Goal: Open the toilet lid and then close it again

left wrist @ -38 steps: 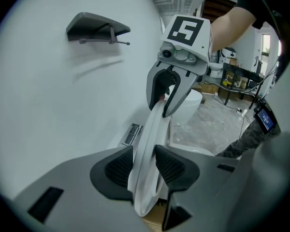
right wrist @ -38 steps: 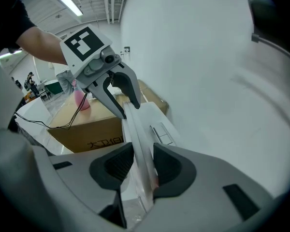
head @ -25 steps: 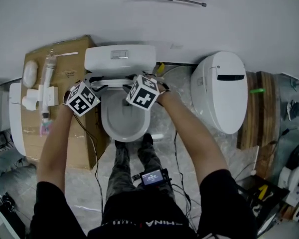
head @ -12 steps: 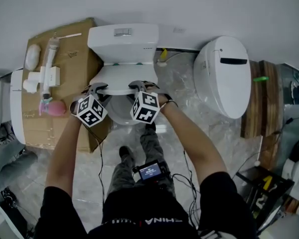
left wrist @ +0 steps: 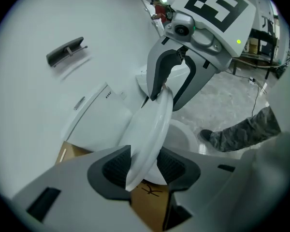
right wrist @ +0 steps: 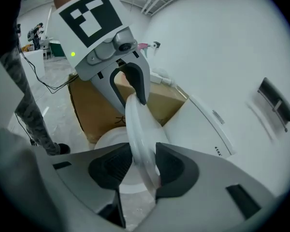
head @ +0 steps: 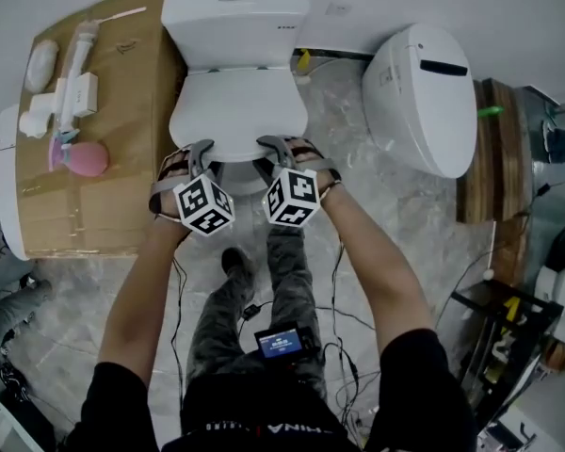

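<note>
Both tongs had come down toward 6 o'clock in the head view, and the toilet lid (head: pixel 237 111) had lowered with them, tilted over the bowl (head: pixel 234 177). Left tongs (head: pixel 200 151) gripped the lid's front rim at 7 o'clock, right tongs (head: pixel 275 145) at 5 o'clock. Both jaws had just been opening slightly, with the rim between the pads.

in the head view we are not seeing the jaws of the left gripper (head: pixel 200 151) or the right gripper (head: pixel 273 149), since the marker cubes (head: pixel 204 205) are covering them. both pairs have just been opening, with the front edge of the lid (head: pixel 237 111) between them. the lid is hiding most of the bowl (head: pixel 237 179). the picture's left edge is cutting off a long white object (head: pixel 8 191). we are failing to read the small screen (head: pixel 280 342).
</note>
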Tool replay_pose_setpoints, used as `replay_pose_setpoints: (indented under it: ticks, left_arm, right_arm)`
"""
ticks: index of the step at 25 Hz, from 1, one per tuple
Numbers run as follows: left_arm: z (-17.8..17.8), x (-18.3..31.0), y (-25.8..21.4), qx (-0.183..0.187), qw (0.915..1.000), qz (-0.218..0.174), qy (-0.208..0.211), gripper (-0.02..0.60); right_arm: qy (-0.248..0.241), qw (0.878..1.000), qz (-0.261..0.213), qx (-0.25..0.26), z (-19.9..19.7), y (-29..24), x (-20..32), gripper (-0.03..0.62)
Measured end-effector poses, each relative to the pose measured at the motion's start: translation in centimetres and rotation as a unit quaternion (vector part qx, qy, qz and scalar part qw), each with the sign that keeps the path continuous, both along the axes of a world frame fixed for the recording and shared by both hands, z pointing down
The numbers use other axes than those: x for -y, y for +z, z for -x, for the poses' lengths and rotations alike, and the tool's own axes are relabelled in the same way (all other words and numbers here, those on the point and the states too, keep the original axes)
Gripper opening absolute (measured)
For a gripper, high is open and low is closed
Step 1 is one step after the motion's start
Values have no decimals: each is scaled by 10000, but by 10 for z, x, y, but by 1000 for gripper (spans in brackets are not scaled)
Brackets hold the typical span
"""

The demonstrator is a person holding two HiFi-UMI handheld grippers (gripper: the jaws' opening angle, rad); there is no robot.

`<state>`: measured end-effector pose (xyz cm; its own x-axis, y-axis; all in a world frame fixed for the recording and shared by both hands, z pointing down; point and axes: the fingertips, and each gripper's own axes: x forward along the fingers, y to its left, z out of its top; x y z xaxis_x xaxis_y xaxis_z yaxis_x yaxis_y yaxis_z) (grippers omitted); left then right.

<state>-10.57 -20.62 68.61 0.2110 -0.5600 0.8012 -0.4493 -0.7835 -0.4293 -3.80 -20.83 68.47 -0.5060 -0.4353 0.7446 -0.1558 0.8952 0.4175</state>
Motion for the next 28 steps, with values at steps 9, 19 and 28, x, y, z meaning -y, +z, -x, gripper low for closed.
replay_pose_setpoints:
  ticks: [9,19,28]
  left_arm:
    - [-9,-47,67,372,9973,-424,-465,169]
    - [-14,-79,141,809,9908,-957,-510,179]
    - [-13,-90,208,1018,9890,-1011,-356,212]
  right_arm:
    - [-154,9988,-435,-131,-9,67,-48,164]
    - [-401,9940,-1008,-144,-14,139,-80,176]
    - [-539,9920,-1124,-209,-14,203,-96,190]
